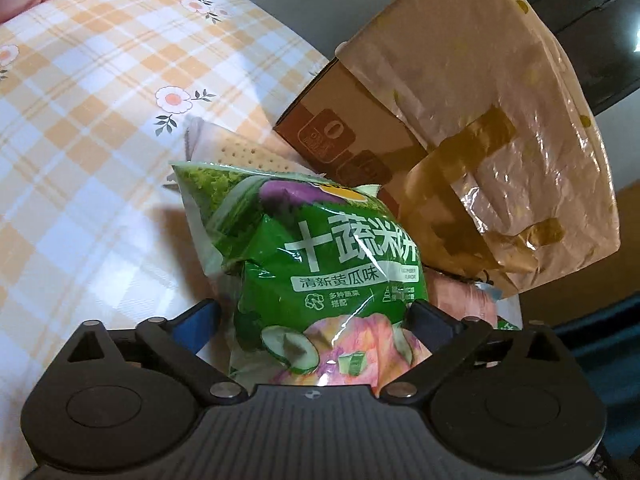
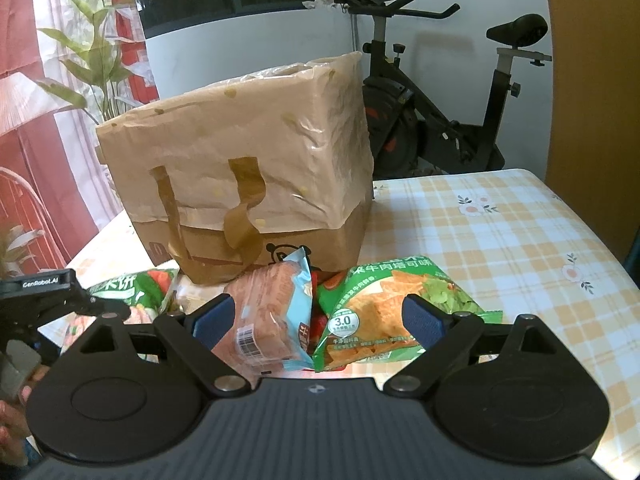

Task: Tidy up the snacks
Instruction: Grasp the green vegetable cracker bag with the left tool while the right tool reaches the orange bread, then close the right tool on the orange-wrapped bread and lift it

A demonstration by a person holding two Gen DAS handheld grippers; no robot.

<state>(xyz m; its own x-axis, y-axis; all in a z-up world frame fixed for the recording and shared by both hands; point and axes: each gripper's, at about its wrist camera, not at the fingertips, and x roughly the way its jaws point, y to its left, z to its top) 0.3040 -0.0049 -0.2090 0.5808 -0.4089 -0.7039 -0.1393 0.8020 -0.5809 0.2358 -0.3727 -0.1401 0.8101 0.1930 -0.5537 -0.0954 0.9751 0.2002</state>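
A green rice-cracker bag (image 1: 320, 264) sits between the left gripper's (image 1: 316, 312) spread jaws – the pads seem to touch its sides, though a firm grip is unclear. The right gripper (image 2: 320, 318) hangs wide open over a pink-and-blue wafer pack (image 2: 268, 312) and a green chip bag (image 2: 380, 312) on the checked tablecloth (image 2: 520, 240), before a cardboard box (image 2: 320, 248) draped in a tan bag (image 2: 240, 152).

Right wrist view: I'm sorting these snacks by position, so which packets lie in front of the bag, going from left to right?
Green rice cracker packet → pink wafer packet → green chip packet. The brown bag stands behind them all.
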